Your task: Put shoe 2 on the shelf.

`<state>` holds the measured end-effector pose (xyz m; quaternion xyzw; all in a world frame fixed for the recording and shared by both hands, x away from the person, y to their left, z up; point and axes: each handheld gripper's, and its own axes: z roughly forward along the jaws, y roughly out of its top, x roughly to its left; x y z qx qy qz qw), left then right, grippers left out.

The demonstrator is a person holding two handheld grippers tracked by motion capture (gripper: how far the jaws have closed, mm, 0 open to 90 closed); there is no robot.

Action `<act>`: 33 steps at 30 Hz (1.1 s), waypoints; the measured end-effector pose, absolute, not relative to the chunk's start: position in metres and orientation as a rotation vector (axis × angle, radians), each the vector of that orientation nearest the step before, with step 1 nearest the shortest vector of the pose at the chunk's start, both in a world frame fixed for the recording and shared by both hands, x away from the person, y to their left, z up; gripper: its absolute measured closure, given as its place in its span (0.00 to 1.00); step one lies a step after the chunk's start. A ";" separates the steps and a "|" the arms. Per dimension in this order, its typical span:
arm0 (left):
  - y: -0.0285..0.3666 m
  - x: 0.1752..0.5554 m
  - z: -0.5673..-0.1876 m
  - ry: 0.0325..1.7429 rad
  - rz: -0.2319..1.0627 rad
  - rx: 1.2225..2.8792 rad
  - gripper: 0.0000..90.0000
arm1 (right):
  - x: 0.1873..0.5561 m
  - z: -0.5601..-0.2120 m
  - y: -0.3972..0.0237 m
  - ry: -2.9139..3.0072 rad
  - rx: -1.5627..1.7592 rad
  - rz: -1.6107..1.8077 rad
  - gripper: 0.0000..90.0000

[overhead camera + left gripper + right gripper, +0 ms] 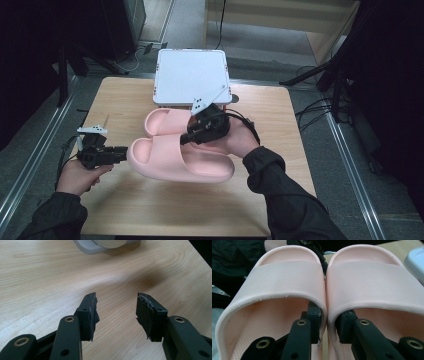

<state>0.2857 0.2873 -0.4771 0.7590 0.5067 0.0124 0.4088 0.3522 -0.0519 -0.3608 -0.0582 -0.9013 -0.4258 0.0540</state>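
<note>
Clearly the right gripper [327, 325] is carrying both pink slippers [180, 152] at once: in the right gripper view one jaw sits inside each slipper, and the two inner side walls are pinched together between them, just under the straps. That grip explains why the pair stays side by side and pointing the same way, since squeezing the touching walls locks the two into one bundle that a single hand can lift. In the high view the pair hangs over the middle of the wooden table [130, 210], the nearer slipper tilted with its thick sole showing, which suggests the slippers are off the surface and not resting on it. Behind them, at the far edge of the table, stands a white box [190, 75] with a flat lid, and the slippers are held just in front of it; my guess is that it is where they are meant to go, though nothing shows this for sure. The left gripper [116, 312] waits near the left edge, level with the slippers' toe end but apart from them, its jaws spread with bare wood between them, probably kept ready to steady the pair.
</note>
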 end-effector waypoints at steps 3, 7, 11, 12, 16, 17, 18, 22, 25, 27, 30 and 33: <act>0.288 0.286 -0.477 1.279 0.034 1.907 0.56 | 0.358 -0.345 -0.049 -2.723 -0.177 -1.315 0.85; 0.287 0.287 -0.477 1.272 0.030 1.912 0.56 | 0.369 -0.324 -0.043 -2.727 -0.243 -1.355 0.85; 0.285 0.288 -0.477 1.263 0.030 1.915 0.56 | 0.383 -0.307 -0.037 -2.782 -0.383 -1.356 0.85; 0.284 0.288 -0.478 1.263 0.029 1.914 0.56 | 0.388 -0.303 -0.035 -2.797 -0.429 -1.357 0.85; 0.283 0.290 -0.478 1.258 0.022 1.916 0.56 | 0.411 -0.294 -0.031 -2.809 -0.670 -1.398 0.85; 0.282 0.290 -0.478 1.251 0.016 1.917 0.56 | 0.417 -0.294 -0.030 -2.803 -0.749 -1.404 0.85; 0.281 0.290 -0.478 1.249 0.014 1.914 0.56 | 0.423 -0.294 -0.029 -2.808 -0.826 -1.400 0.85; 0.280 0.292 -0.478 1.238 0.004 1.915 0.56 | 0.448 -0.298 -0.025 -2.792 -1.119 -1.394 0.85; 0.279 0.294 -0.478 1.229 0.001 1.922 0.56 | 0.464 -0.301 -0.021 -2.730 -1.319 -1.398 0.85; 0.277 0.295 -0.478 1.221 -0.007 1.921 0.56 | 0.473 -0.302 -0.016 -2.731 -1.446 -1.388 0.85; 0.273 0.297 -0.478 1.201 -0.013 1.929 0.56 | 0.483 -0.304 -0.009 -2.765 -1.566 -1.372 0.85; 0.271 0.300 -0.478 1.188 -0.018 1.937 0.56 | 0.494 -0.308 -0.004 -2.749 -1.688 -1.348 0.85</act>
